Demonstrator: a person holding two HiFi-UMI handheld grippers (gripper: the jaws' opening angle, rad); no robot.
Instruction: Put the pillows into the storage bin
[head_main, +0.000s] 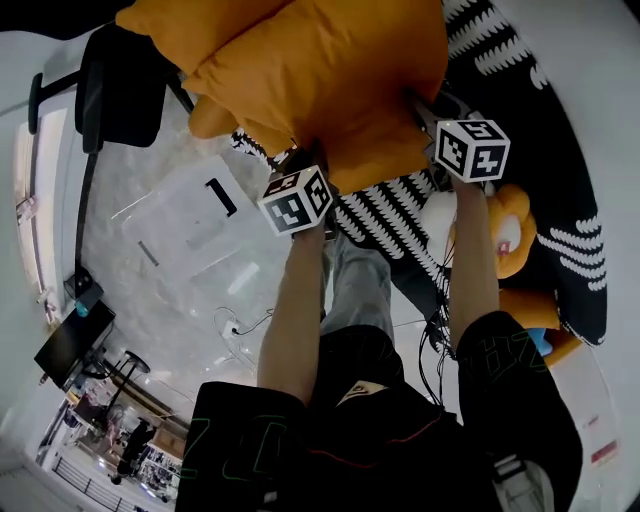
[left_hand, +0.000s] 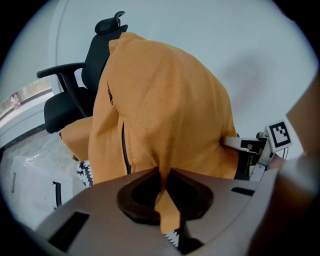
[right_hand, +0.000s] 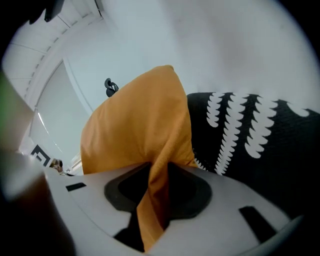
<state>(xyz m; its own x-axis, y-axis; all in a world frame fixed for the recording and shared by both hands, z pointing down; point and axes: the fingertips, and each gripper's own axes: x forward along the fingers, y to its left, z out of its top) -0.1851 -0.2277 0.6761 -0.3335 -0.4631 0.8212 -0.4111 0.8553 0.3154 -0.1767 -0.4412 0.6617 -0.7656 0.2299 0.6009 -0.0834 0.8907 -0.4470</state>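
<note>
Over pale floor (head_main: 105, 270), left tool (left_hand: 164, 175) and right tool (right_hand: 157, 169) clamp orange pillow (head_main: 320, 70).

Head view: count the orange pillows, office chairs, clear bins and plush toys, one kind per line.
Orange pillows: 2
Office chair: 1
Clear bin: 1
Plush toy: 1
Total: 5

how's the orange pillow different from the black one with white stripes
The orange pillow is plain; the black pillow has rows of white marks. The left gripper and right gripper each pinch the orange pillow's fabric; neither grips the black pillow. A dark zip shows on the orange pillow, none on the black pillow. Both are soft fabric.
</note>
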